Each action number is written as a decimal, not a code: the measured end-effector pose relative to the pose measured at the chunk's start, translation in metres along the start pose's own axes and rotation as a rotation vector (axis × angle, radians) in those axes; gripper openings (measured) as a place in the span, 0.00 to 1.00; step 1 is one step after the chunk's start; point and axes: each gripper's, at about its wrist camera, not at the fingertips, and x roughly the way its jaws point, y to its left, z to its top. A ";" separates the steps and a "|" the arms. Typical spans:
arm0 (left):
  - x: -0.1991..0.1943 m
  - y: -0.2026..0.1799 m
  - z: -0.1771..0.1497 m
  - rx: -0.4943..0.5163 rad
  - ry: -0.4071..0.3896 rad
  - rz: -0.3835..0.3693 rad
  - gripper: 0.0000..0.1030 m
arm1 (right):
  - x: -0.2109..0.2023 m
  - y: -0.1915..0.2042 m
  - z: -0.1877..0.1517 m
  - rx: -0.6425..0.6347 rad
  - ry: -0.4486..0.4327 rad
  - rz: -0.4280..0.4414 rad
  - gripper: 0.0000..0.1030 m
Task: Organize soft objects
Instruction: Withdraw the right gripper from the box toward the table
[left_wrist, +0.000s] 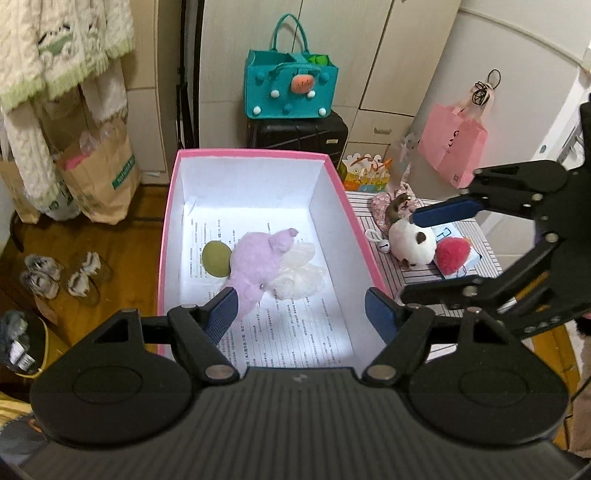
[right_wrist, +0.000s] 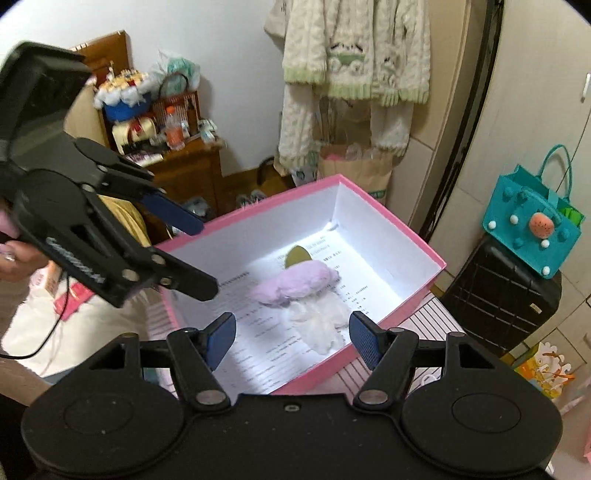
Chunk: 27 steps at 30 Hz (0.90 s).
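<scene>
Striped cloth (left_wrist: 373, 214) is seen under the pink box (left_wrist: 258, 154), the landmark. Inside it lie a purple plush (left_wrist: 258, 258), a white plush (left_wrist: 299, 275) and a green ball (left_wrist: 215, 258). Only the left view shows 2 more toys right of the box: a white-brown plush (left_wrist: 412, 243) and a red plush (left_wrist: 452, 253). The left gripper (left_wrist: 300, 310) is held apart over the box, empty; the right gripper (right_wrist: 291, 332) likewise, jaws spread above the box's near corner.
</scene>
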 end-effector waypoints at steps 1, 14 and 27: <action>-0.004 -0.003 -0.001 0.007 -0.004 0.004 0.73 | -0.007 0.002 -0.002 0.002 -0.008 -0.001 0.71; -0.052 -0.054 -0.019 0.121 -0.041 0.016 0.75 | -0.076 0.019 -0.038 0.027 -0.059 -0.062 0.71; -0.063 -0.120 -0.041 0.283 -0.030 -0.064 0.76 | -0.127 0.016 -0.097 0.083 -0.081 -0.148 0.71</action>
